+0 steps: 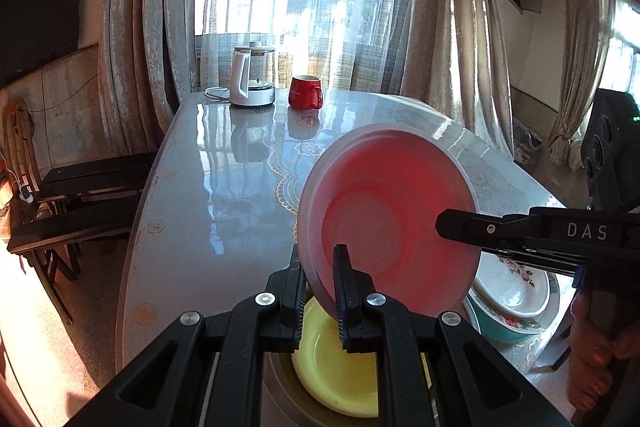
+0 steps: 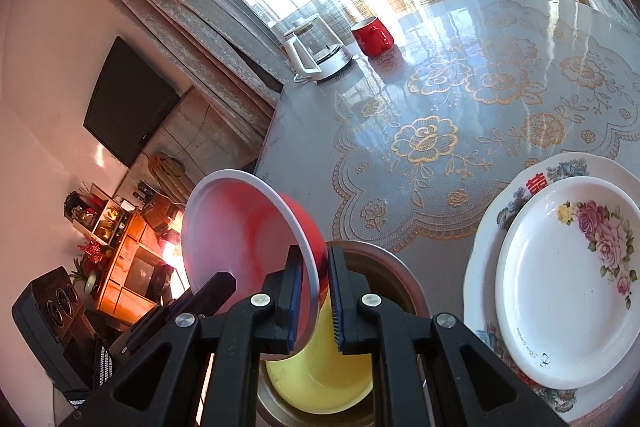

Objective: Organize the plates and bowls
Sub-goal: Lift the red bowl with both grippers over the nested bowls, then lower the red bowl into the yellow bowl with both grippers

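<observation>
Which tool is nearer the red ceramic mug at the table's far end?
Left, marginally. Both tools, left tool and right tool, grip the red-and-white plastic bowl at the table's near edge; the red ceramic mug stands far across, beside the glass kettle, on the left tool's side.

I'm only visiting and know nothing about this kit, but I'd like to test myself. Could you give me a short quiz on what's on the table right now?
1. True or false: both the left gripper and the right gripper are clamped on the rim of the pink bowl.
2. What colour is the bowl directly below it? A) blue B) yellow C) black
3. Fill in: beside the kettle at the far end of the table stands a red ____.

Key: 1 true. 2 B, the yellow bowl. 3 mug.
</observation>
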The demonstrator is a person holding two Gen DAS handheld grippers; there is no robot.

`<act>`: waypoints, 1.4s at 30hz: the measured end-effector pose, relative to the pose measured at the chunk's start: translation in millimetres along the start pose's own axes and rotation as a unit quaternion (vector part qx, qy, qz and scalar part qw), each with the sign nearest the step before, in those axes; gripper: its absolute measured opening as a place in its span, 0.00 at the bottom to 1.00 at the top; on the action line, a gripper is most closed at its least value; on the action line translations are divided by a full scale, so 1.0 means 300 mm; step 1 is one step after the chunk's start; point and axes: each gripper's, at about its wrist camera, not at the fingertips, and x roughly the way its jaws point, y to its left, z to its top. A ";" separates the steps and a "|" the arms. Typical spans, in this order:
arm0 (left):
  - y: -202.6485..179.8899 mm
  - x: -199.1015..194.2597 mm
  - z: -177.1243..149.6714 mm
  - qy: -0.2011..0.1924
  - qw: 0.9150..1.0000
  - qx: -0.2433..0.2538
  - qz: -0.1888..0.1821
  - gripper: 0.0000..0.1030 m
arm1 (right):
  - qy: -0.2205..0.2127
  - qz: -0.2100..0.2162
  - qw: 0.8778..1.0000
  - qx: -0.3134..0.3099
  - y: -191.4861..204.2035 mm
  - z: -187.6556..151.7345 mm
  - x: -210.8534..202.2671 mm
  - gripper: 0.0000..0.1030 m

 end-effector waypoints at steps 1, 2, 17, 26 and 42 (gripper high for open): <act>0.000 -0.001 -0.008 0.002 1.000 0.001 0.001 0.13 | 0.001 0.000 1.000 0.000 0.000 -0.006 -0.001 0.12; 0.000 -0.003 -0.014 0.003 1.000 0.001 0.002 0.13 | 0.003 0.001 1.000 0.001 -0.001 -0.012 -0.002 0.12; -0.015 -0.044 -0.091 0.014 1.000 0.016 0.000 0.13 | 0.029 0.002 1.000 0.008 -0.020 -0.085 0.000 0.14; -0.022 -0.036 -0.125 0.027 1.000 0.011 -0.002 0.13 | 0.041 -0.006 0.999 0.014 -0.044 -0.124 0.006 0.15; -0.008 0.000 -0.156 0.056 0.998 0.000 0.003 0.13 | 0.077 -0.013 0.997 0.030 -0.080 -0.144 0.069 0.15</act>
